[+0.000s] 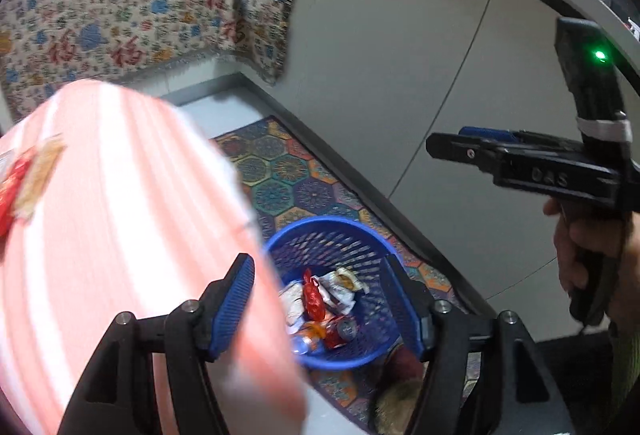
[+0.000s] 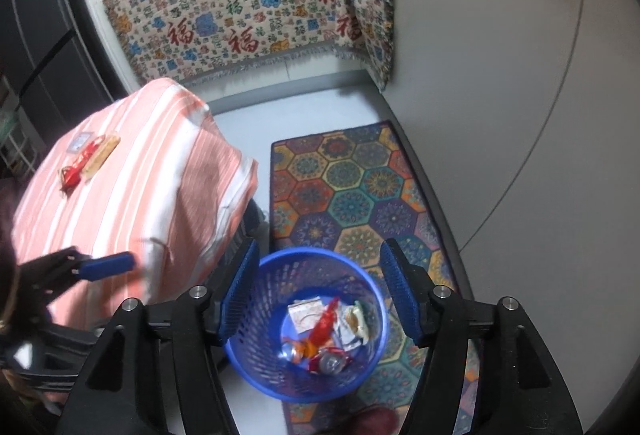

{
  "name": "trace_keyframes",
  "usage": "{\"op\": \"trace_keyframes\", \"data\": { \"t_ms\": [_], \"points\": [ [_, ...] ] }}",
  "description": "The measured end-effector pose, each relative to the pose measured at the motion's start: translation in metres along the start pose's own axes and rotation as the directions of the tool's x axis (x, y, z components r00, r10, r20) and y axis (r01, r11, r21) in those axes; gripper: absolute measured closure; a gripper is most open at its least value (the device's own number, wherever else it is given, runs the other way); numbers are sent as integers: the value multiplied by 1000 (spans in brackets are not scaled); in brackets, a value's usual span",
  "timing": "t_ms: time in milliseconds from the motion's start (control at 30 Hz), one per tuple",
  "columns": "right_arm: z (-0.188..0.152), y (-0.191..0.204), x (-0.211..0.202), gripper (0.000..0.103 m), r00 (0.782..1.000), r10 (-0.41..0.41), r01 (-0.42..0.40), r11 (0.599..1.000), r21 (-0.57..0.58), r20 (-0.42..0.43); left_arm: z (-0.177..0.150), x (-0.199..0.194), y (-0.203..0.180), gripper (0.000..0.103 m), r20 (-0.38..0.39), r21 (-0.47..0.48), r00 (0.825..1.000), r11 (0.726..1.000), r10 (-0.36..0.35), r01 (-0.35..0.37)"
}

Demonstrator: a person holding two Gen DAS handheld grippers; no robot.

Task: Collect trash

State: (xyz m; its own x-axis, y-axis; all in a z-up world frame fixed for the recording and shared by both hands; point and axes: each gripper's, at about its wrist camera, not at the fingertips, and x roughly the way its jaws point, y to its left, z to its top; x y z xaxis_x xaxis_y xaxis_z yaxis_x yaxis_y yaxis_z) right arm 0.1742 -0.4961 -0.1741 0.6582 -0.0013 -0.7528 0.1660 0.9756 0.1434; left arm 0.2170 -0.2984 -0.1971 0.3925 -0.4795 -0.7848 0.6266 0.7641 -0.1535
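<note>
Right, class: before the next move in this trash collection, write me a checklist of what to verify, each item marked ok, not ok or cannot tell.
1. Right claw open and empty: ok, jaws spread wide with nothing between them.
2. Left claw open and empty: ok.
3. Blue basket upright on the patterned mat: ok.
4. Earlier trash landed inside the basket: ok, wrappers and a can lie at its bottom.
5. All trash collected: not ok, a red wrapper and a tan packet lie on the striped tablecloth.
6. More litter on the floor: cannot tell, the table hides part of it.
</note>
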Motion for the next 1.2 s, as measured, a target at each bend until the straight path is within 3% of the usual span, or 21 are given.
{"op": "trace_keyframes", "data": {
  "t_ms": [167,333,500,667,867,1033,1200],
  "points": [
    [0,42,3,33,999,42,-40,995,-90,18,-36,-40,40,37,12,-27,995,995,97,-96],
    [-4,112,9,31,987,157,-151,971,-185,19,-73,-78,95,37,12,-81,974,971,226,-225],
    [-18,198,17,30,960,278,-267,902,-339,-18,-92,-106,155,37,-1,-166,959,945,285,-281],
    [-36,258,34,29,946,309,-317,831,-458,-94,-99,-118,194,37,-7,-222,947,923,322,-315],
    [-46,277,52,29,953,274,-302,821,-484,-129,-91,-115,223,37,9,-309,941,896,339,-320],
    [-52,280,54,24,952,272,-304,821,-484,-139,-55,-90,241,37,11,-319,930,883,368,-345],
    [-54,279,50,22,949,281,-314,818,-483,-140,-30,-69,261,37,-34,-300,890,845,455,-443]
  ]
}}
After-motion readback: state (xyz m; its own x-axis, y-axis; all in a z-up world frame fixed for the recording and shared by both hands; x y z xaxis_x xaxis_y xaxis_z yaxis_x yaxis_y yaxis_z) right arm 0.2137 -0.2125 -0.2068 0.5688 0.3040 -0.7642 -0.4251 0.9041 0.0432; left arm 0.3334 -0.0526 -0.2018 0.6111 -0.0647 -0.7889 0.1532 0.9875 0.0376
